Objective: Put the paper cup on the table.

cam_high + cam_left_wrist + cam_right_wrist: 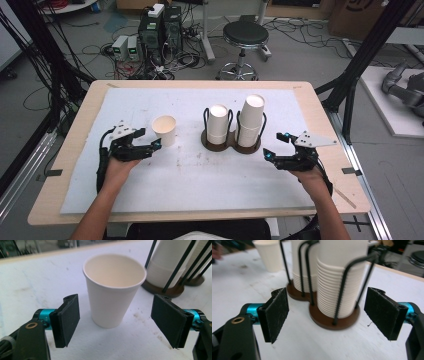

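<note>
A single white paper cup (pixel 164 130) stands upright on the white mat (pixel 200 175), left of centre. My left gripper (pixel 150 139) sits just to its left, open. In the left gripper view the cup (pixel 113 290) stands just ahead of and between the pads (pixel 67 320), with a gap on each side. A dark two-ring cup holder (pixel 231 145) holds two stacks of white cups (pixel 251 120). My right gripper (pixel 274 145) rests right of the holder, open and holding nothing. In the right gripper view the nearer stack (pixel 337 282) stands ahead of the jaws, with the single cup (pixel 270 255) far left.
The mat covers most of a wooden table (pixel 80 130). Beyond the far edge are a black stool (pixel 245 37), computer boxes (pixel 160 27) and cables on the floor. Black frame posts (pixel 360 60) stand at the table's right and left.
</note>
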`<action>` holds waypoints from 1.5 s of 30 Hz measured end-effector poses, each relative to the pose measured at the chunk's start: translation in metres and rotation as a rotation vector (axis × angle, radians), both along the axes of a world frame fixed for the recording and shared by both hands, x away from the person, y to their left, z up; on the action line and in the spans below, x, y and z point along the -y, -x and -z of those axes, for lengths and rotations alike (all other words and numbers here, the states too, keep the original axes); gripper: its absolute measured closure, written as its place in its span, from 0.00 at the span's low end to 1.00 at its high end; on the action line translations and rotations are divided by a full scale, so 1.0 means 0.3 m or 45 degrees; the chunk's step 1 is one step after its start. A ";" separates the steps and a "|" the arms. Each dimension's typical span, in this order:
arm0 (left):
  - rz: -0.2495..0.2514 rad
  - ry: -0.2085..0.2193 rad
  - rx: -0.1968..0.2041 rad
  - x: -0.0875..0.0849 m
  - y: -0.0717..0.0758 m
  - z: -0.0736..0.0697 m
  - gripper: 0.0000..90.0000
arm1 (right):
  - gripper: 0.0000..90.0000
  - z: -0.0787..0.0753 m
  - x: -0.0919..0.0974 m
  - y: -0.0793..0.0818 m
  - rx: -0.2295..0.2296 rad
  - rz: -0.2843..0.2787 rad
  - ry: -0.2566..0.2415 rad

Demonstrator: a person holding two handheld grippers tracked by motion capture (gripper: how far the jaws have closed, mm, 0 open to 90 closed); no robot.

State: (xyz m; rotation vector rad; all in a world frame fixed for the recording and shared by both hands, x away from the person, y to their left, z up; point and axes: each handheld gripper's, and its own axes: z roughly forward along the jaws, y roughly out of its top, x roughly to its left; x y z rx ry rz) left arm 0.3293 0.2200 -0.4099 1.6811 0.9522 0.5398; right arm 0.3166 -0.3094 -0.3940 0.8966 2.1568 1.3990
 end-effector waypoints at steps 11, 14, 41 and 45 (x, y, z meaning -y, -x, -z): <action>-0.058 0.149 0.227 -0.096 0.079 -0.063 0.24 | 0.22 0.001 0.035 -0.016 -0.012 0.082 0.020; -0.042 0.153 0.233 -0.104 0.082 -0.075 0.24 | 0.22 0.006 0.033 -0.018 -0.018 0.074 0.034; 0.016 0.159 0.253 -0.084 0.104 -0.082 0.24 | 0.22 -0.027 0.067 0.029 0.042 0.111 0.012; 0.012 0.161 0.254 -0.085 0.105 -0.082 0.24 | 0.22 -0.032 0.065 0.029 0.055 0.102 0.009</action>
